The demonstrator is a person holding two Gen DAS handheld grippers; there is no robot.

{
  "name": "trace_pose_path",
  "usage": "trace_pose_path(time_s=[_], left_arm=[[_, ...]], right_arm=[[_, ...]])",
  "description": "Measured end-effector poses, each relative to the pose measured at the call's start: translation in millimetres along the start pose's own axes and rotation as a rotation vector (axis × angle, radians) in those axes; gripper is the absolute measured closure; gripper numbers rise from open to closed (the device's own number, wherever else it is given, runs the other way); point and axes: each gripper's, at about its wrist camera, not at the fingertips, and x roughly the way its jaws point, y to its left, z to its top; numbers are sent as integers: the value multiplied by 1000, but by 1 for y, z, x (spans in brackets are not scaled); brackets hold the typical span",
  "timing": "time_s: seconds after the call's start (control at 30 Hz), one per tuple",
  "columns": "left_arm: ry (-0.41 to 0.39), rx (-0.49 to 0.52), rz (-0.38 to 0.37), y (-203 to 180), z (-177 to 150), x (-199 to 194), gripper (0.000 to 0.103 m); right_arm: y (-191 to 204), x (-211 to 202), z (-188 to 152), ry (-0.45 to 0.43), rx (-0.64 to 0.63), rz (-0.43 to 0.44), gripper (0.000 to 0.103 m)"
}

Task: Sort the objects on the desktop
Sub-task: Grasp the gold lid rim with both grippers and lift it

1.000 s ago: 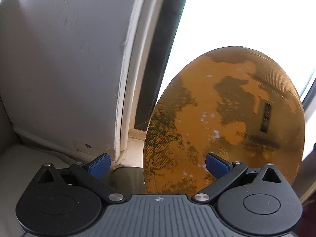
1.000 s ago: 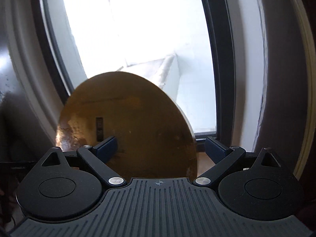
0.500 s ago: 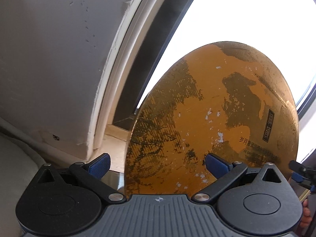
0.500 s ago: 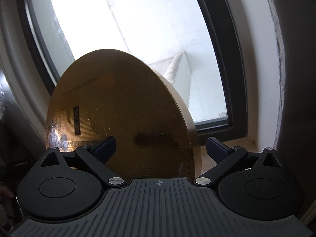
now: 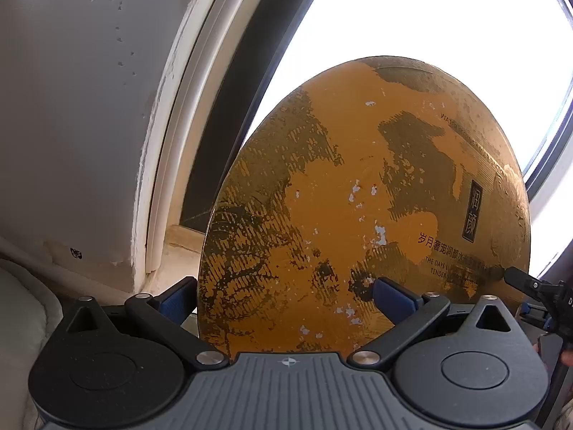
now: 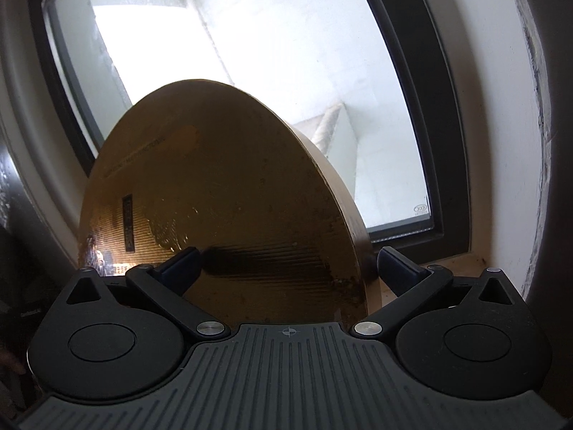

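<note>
Carrying round gold box [image 5: 361, 215] between both wide-open hand-held grippers, left hand-held gripper [image 5: 283, 297] and right hand-held gripper [image 6: 286, 268], jaws just widening; placement pending, sorting progress unclear.

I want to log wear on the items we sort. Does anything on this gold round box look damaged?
Yes. The gold round box has small whitish chips in its printed face, scattered around the middle and lower part, where the coating seems flaked off. In the right wrist view the face is too shadowed to judge.
</note>
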Motion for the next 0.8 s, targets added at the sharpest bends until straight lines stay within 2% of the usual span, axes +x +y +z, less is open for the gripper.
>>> trace_pose_path(time_s=[0.17, 0.37, 0.6, 0.7, 0.8], left_arm=[[-40, 11, -21, -10, 3, -12, 2], [-148, 39, -73, -38, 18, -48, 2], [-221, 77, -124, -83, 32, -116, 2], [-219, 94, -136, -105, 29, -149, 2], [-192, 97, -141, -125, 15, -173, 2]], right_arm=[[7, -13, 3, -15, -14, -20, 0], [26, -44, 18, -146, -100, -23, 1], [56, -114, 37, -269, -161, -41, 1], [72, -155, 42, -293, -180, -65, 1], [86, -201, 46, -275, -164, -98, 1]])
